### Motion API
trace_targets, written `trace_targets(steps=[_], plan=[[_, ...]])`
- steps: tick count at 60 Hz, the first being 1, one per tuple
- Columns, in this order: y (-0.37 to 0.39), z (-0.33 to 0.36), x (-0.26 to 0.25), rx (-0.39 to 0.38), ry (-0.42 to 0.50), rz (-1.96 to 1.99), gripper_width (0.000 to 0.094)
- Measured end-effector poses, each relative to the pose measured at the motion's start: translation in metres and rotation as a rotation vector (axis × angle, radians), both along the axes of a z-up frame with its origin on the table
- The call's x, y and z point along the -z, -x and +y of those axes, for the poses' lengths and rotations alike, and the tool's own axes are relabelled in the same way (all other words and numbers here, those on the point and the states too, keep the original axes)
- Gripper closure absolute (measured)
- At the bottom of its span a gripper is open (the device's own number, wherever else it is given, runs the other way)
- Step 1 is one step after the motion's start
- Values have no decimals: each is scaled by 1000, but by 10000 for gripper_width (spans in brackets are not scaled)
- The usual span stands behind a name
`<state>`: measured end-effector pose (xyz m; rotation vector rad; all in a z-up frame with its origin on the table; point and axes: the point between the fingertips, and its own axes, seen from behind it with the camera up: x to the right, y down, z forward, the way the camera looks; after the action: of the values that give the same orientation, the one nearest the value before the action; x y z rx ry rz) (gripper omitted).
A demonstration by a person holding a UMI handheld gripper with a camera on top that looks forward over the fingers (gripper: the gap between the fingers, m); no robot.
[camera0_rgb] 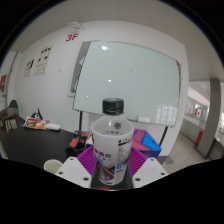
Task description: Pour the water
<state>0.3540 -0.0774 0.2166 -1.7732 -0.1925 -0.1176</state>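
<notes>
Fig.: gripper (pixel 112 172) clenched on clear capped water bottle (pixel 110 140), held upright betw. both pads above table; prob. thin, squashy plastic w/ sloshing weight, so grip at labelled mid-body, not cap

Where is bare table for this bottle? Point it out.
Gripper grips the bottle. Bare table lies left, between the cup and the clutter by the wall. Right of the bottle looks crowded.

Whiteboard (pixel 128 85) on wall, papers (pixel 42 67) — red "3F" sign (pixel 72 36)
</notes>
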Motion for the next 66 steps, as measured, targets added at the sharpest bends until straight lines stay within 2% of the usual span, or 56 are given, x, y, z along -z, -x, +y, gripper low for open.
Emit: trace_targets(steps=[11,21,22,25,34,37,40,43,46,56,66], plan=[[-9,8,94,-14,104,96,547],[-10,-1,158,-12,188,130,539],[-10,2,151,-13,143,141,535],[-10,-1,151,-15,115,146,531],[-13,-1,151,1,126,174,406],[-13,-4,163,11,191,180,284],[-17,-12,173,29,253,185,76],[-22,-19,174,57,272,183,117],[-27,-29,166,86,271,167,82],[-22,-84,121,132,252,111,91],[2,-169,69,173,233,78,88]])
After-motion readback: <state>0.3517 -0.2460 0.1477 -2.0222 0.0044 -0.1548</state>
